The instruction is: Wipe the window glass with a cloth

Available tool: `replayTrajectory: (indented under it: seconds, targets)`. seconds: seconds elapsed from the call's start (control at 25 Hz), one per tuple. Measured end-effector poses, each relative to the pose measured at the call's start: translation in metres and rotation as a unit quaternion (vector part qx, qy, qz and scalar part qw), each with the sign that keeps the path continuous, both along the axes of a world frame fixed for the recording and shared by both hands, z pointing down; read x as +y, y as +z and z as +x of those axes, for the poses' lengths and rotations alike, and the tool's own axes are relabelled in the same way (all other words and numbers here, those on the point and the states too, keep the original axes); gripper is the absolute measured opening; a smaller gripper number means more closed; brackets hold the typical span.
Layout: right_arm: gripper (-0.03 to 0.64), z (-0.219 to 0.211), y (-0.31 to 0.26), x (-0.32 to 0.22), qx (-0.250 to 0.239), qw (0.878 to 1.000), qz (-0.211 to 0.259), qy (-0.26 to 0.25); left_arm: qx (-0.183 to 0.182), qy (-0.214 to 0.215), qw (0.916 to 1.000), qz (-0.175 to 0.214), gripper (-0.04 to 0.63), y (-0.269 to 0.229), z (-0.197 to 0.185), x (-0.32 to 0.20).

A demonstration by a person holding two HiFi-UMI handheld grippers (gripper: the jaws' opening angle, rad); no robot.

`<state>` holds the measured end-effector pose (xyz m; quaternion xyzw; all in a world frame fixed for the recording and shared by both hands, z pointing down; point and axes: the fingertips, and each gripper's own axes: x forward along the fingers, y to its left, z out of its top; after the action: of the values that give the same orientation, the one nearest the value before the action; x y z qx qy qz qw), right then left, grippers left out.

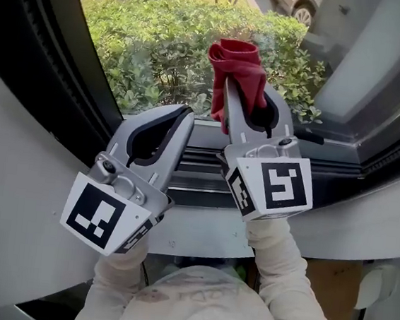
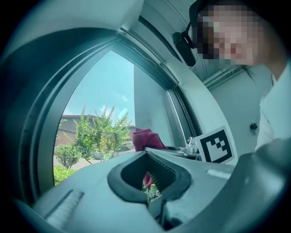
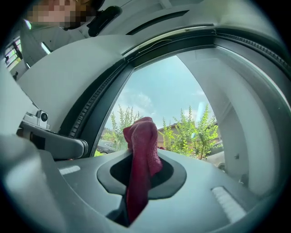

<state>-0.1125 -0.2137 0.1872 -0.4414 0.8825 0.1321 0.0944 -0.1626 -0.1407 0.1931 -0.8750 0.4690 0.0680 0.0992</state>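
Observation:
A red cloth [image 1: 237, 66] is bunched at the tip of my right gripper [image 1: 230, 88], which is shut on it and held up close to the window glass [image 1: 177, 40]. In the right gripper view the cloth [image 3: 142, 157] hangs down between the jaws and pokes out above them. My left gripper [image 1: 189, 112] is beside it, lower and to the left, shut with nothing in it. From the left gripper view, the cloth [image 2: 146, 139] shows beyond the closed jaws of the left gripper [image 2: 144, 154].
The dark window frame [image 1: 46, 68] curves along the left, and a sill track [image 1: 199, 166] runs below the glass. Green bushes [image 1: 154, 51] stand outside. A white wall panel [image 1: 381, 61] flanks the glass on the right.

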Motion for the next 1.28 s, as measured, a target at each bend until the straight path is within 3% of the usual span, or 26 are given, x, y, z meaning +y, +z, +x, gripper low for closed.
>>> replayTrajectory:
  seconds: [0.36,0.6,0.8,1.28]
  targets:
    - [0.072,-0.046,0.005,0.006,0.046,0.998,0.026,-0.032,0.001,-0.025,0.9997,0.005,0.1,-0.002,-0.011,0.004]
    - [0.074,-0.045,0.001,0.006,0.067,0.997,0.042,-0.018,0.002,-0.023,0.9997,0.006,0.1,-0.006,-0.01,0.006]
    - [0.074,-0.002,-0.006,0.002,0.053,0.998,0.04,0.014,0.003,-0.011,0.9999,0.005,0.1,-0.009,0.01,0.002]
    - [0.075,0.147,-0.017,-0.021,0.04,0.995,0.038,0.085,-0.015,0.051,0.9986,0.003,0.1,-0.017,0.128,-0.025]
